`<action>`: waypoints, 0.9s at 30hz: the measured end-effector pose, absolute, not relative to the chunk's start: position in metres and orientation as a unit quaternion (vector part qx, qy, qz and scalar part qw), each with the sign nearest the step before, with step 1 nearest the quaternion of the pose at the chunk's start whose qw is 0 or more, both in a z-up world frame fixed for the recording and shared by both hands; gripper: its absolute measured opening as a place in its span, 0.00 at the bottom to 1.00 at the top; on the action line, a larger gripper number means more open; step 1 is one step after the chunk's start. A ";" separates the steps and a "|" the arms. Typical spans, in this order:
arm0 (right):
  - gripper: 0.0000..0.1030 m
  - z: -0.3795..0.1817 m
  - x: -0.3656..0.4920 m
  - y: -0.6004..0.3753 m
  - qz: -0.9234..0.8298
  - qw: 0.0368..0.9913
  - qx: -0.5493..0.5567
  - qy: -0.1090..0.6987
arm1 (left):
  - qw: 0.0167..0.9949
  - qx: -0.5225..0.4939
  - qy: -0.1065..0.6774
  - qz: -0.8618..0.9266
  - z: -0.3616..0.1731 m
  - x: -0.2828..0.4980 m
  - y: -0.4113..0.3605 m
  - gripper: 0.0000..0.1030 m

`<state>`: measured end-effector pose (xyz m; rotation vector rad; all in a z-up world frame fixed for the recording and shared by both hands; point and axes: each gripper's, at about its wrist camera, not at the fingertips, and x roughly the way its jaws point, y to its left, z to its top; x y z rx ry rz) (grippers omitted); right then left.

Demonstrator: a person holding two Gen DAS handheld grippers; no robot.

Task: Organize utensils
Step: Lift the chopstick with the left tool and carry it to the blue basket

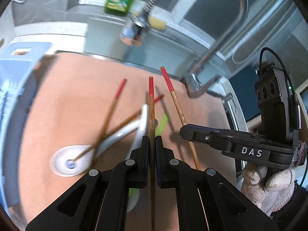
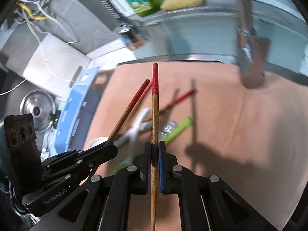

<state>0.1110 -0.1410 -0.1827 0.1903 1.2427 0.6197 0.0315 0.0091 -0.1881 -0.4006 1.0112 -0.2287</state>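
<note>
Left gripper jaws pinching red-tipped chopstick, shaft running between pads, red end pointing far over tan mat. Right gripper jaws likewise clamped on second chopstick, near upright in its view. Both sticks held above mat, side by side. On mat below: two loose chopsticks crossed over white spoon, green utensil just beside. Blue rack far left. Faucet and sink far right. White-gloved hand grips right tool.
</note>
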 end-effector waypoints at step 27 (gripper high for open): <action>0.06 -0.202 0.102 0.177 0.352 0.705 0.071 0.611 | 0.844 -0.216 0.488 0.055 -0.202 -0.007 0.274 0.05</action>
